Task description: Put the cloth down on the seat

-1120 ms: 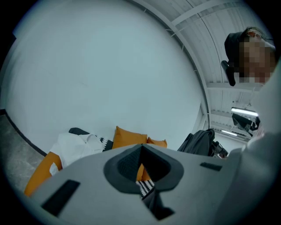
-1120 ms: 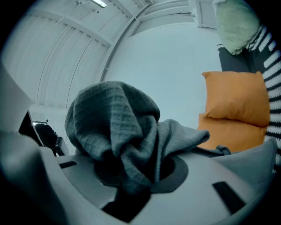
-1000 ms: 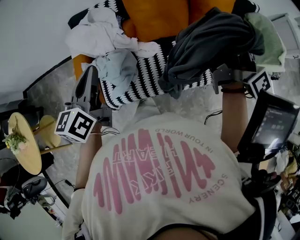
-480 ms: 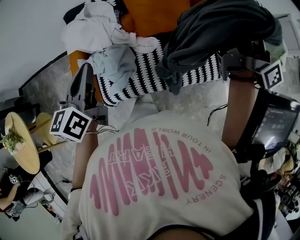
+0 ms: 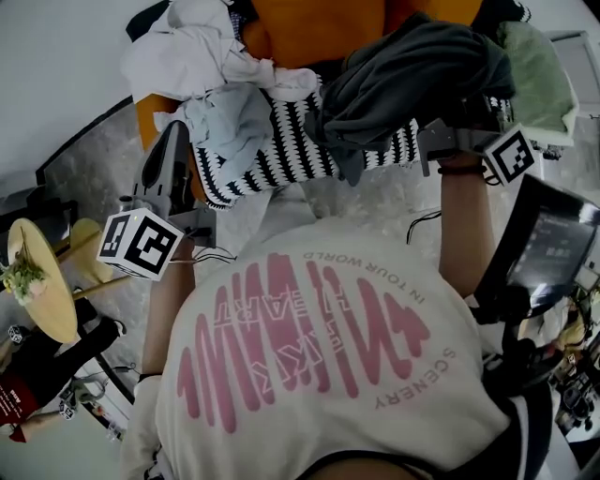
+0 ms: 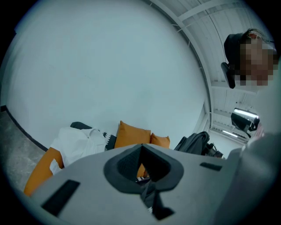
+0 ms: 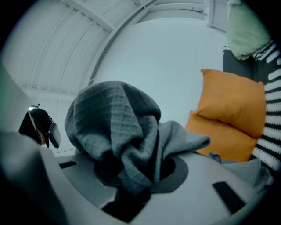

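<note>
The right gripper (image 5: 433,141) is keeping its fingers (image 7: 79,173) pinched on a fold of the dark grey waffle-knit cloth (image 5: 412,70), which is bunching up over them and hanging above the right part of the orange sofa (image 5: 319,28), not yet lying on it. Compared with half a second ago, the gripper and its bundle are sitting a little further left, so the pale green cloth (image 5: 539,80) at the sofa's right edge is showing again beside them. A tail of the grey cloth is dangling over the front edge of the black-and-white zigzag throw (image 5: 281,155) that is covering the seat. The left gripper (image 5: 172,141) is staying low by the sofa's left front corner, its fingers (image 6: 88,176) drawn together with nothing between them. The white garments (image 5: 202,47) and the pale blue one (image 5: 225,127) are lying heaped at the left end as before.
</note>
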Motion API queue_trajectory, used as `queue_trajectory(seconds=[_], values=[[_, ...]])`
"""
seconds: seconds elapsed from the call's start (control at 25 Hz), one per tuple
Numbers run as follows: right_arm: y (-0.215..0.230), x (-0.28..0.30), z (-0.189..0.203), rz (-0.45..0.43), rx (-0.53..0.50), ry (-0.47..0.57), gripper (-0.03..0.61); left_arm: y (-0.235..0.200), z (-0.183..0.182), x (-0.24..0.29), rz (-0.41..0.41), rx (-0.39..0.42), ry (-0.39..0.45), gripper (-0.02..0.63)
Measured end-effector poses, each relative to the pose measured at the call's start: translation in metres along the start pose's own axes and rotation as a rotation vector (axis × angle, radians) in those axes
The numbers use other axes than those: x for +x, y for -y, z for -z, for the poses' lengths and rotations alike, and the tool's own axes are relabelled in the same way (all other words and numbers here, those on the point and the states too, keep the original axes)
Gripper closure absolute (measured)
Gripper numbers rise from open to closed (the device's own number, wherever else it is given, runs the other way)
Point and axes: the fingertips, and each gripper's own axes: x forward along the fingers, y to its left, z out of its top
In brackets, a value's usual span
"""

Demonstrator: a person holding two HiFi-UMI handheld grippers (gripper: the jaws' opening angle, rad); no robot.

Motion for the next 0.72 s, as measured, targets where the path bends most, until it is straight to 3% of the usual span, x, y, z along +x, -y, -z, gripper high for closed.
queue_trajectory(seconds=[0.12, 0.32, 0.4, 0.52, 0.72], values=[[0.027, -0.013, 0.032, 0.103, -0.018, -0.11, 0.466, 0.005, 0.012, 0.002, 0.015, -0.001, -0.036, 0.606], [0.079, 0.026, 0.105, 0.247, -0.021, -0.329, 0.466, -0.03, 0.0, 0.042, 0.017, -0.006, -0.077, 0.606], [0.095, 0.036, 0.128, 0.293, -0.087, -0.423, 0.466, -0.043, -0.004, 0.053, 0.018, -0.004, -0.097, 0.606], [0.109, 0.045, 0.158, 0.336, -0.168, -0.537, 0.466, -0.058, -0.005, 0.063, 0.017, -0.007, -0.121, 0.606], [0.126, 0.038, 0.179, 0.375, -0.195, -0.62, 0.466, -0.055, 0.007, 0.073, 0.019, 0.0, -0.16, 0.606]])
